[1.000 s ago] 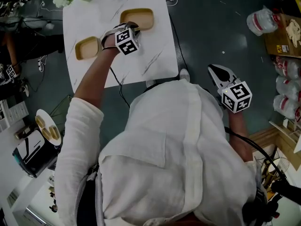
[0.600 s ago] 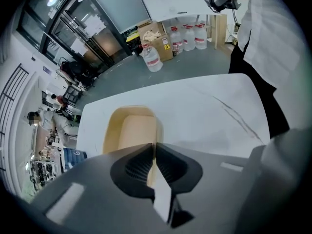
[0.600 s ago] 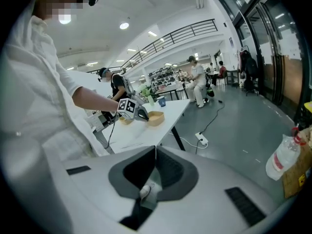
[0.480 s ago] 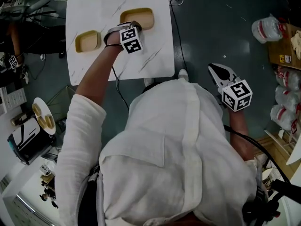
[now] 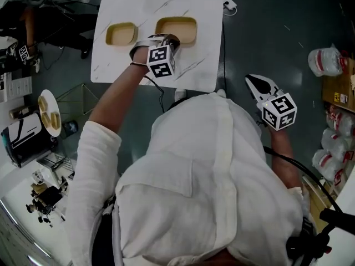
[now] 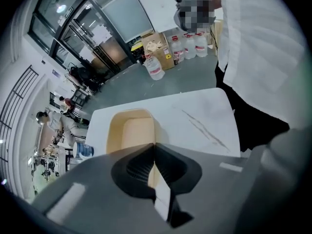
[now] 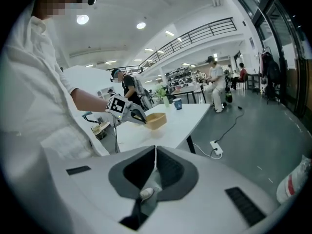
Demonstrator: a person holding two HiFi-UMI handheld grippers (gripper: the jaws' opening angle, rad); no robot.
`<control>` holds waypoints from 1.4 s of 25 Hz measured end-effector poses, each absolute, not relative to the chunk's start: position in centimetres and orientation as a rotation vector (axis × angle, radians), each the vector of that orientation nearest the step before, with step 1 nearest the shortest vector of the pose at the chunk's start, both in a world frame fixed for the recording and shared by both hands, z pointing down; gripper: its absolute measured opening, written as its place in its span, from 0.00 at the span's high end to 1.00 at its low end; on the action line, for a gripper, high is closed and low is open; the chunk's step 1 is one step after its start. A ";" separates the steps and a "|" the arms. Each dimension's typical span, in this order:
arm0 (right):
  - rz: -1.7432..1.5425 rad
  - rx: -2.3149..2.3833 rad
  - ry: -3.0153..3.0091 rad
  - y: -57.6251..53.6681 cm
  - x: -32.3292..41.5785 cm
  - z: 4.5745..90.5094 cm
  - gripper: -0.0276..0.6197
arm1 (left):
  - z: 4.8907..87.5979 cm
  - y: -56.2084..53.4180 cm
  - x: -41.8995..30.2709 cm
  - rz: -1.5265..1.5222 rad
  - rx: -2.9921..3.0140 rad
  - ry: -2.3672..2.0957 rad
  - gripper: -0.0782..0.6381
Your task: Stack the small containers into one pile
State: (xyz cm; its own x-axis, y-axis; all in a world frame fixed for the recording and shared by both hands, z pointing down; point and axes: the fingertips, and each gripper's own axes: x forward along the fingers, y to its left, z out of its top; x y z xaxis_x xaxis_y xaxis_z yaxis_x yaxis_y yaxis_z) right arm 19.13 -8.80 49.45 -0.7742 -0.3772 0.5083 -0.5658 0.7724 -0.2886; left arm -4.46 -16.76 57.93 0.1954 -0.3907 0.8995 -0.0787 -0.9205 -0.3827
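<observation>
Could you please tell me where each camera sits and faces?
Head view: on the person's head, facing steeply down at the white marble table; shirt, left gripper, right gripper show.
Left gripper view: on that gripper, facing along jaws shut on the larger tan rectangular container.
Right gripper view: on that gripper, jaws shut, facing the table; left arm shows.
All show that container.

The left gripper [image 5: 170, 38] covers part of the larger container [image 5: 184, 29]; the table [image 5: 205, 65] is cropped above.
</observation>
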 end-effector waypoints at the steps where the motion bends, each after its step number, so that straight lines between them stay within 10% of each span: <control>1: 0.596 0.692 -2.547 -8.9 18.5 49.4 0.95 | 57.4 -16.2 -5.0 -1.784 -2.216 0.457 0.87; 35: 0.571 0.674 -2.513 -8.0 4.1 48.9 0.95 | 52.8 -15.0 -29.5 -1.852 -2.123 0.570 0.87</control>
State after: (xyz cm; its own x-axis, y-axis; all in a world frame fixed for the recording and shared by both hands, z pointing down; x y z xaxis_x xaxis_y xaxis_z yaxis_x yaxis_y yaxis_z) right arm 4.07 -7.99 48.92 -0.7674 -0.3518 0.5361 -0.5490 0.7925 -0.2658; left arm -29.52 -14.97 52.77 0.1073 -0.4577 0.8826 -0.1179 -0.8873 -0.4458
